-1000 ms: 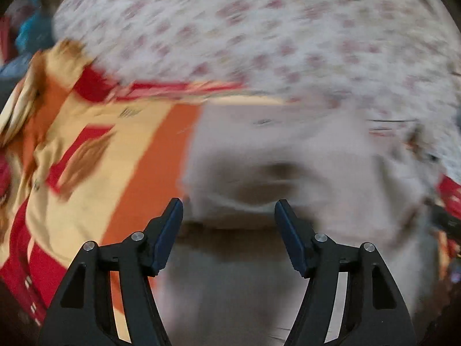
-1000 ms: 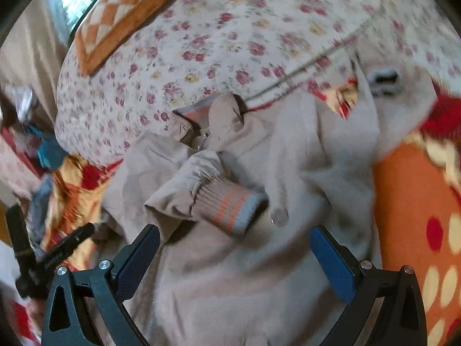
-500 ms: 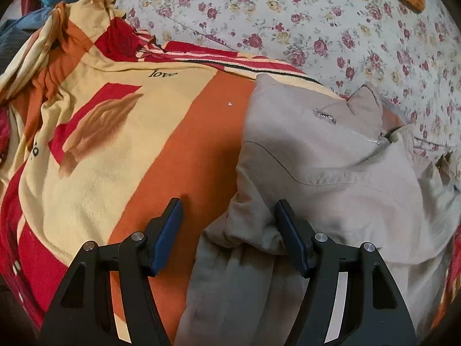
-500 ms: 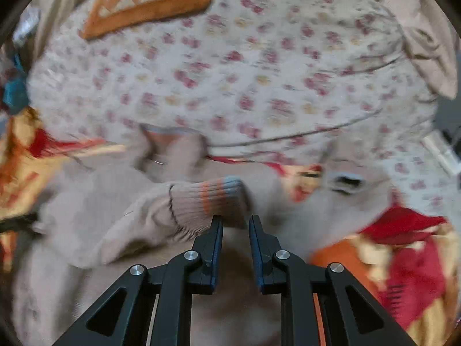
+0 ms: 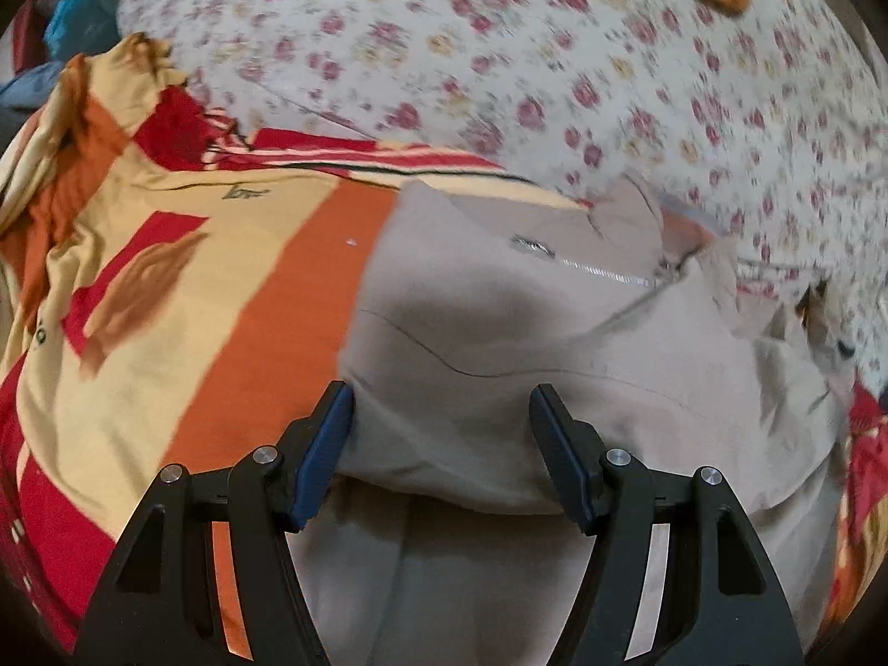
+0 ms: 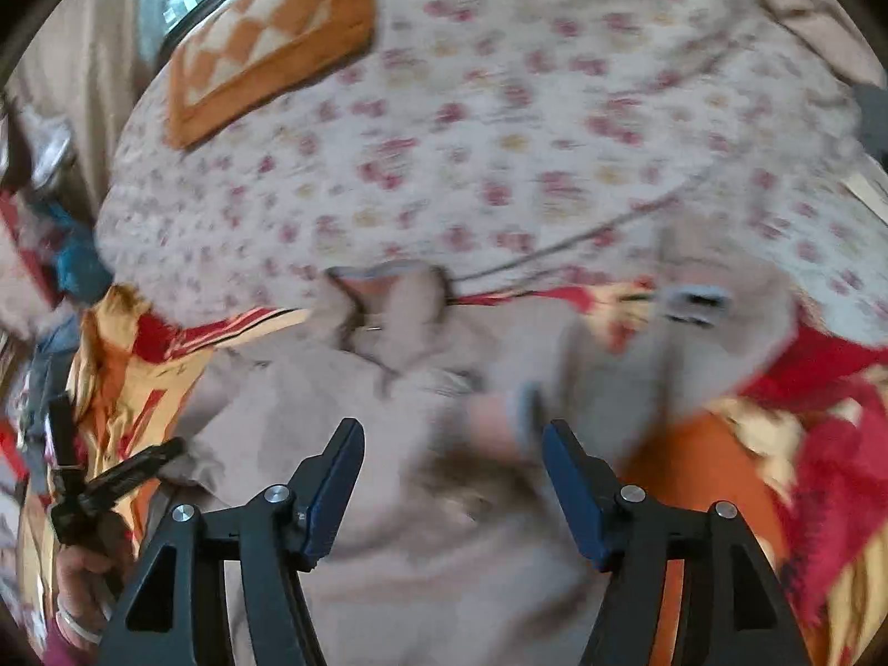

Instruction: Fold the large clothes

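1. A beige zip-up fabric jacket (image 5: pixel 533 344) lies spread on an orange, yellow and red patterned blanket (image 5: pixel 183 299), below a white bedsheet printed with small red flowers (image 5: pixel 499 55).
2. The left gripper (image 5: pixel 441 444) stands with jaws apart around a fold at the jacket's edge; whether the pads press the cloth, I cannot tell.
3. The right gripper (image 6: pixel 452 477) hangs above the jacket's blurred ribbed sleeve cuff (image 6: pixel 510 422), jaws opening, nothing clamped.
4. An orange-and-white checked cushion (image 6: pixel 266 39) lies on the bedsheet.
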`<state>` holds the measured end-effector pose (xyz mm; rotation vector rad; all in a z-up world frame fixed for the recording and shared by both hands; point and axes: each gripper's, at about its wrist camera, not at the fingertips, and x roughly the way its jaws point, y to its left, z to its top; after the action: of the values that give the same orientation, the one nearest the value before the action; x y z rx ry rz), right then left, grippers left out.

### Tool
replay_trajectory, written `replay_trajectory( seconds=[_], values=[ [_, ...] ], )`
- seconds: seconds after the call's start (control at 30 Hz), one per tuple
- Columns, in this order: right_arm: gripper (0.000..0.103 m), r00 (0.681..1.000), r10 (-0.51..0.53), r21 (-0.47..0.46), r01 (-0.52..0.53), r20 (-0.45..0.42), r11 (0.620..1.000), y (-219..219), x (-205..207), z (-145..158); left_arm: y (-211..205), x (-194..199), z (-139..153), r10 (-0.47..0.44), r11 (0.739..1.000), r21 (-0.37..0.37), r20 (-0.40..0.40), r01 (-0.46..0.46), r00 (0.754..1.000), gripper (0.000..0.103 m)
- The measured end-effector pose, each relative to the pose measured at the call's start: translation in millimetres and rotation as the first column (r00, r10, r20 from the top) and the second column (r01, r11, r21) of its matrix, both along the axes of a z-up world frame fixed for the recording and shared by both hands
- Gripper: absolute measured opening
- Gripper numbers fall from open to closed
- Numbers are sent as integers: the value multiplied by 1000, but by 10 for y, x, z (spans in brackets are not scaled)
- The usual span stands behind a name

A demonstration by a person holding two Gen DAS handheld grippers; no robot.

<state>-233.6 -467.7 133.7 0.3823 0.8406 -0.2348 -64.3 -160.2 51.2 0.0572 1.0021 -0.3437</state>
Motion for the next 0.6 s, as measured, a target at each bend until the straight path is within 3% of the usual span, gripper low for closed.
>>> replay_trajectory(
  seconds=[0.07, 0.2, 0.3, 0.47, 0.6],
  values=[
    [47, 999, 35, -63, -37, -32, 997, 133, 178, -101, -80, -4, -73, -9, 998, 54, 8, 8, 1000, 66],
    [42, 978, 28, -196, -69, -207, 978, 174, 385, -558, -144, -15, -199, -22, 992, 126, 3, 21, 1000, 66],
    [42, 951, -9, -231, -65, -308, 971, 50, 225, -798, -147, -40, -171, -27, 993, 120, 12, 25, 1000, 66],
    [42, 953, -24, -188, -35, -303, 982, -57, -30, -711, -107, -35, -48, 18, 1000, 23, 33, -19, 999, 66],
    [50, 981, -23, -64, 11, -195, 998, -80, -159, -442, -134, -53, -29, 18, 1000, 7, 45, -19, 999, 66]
  ],
)
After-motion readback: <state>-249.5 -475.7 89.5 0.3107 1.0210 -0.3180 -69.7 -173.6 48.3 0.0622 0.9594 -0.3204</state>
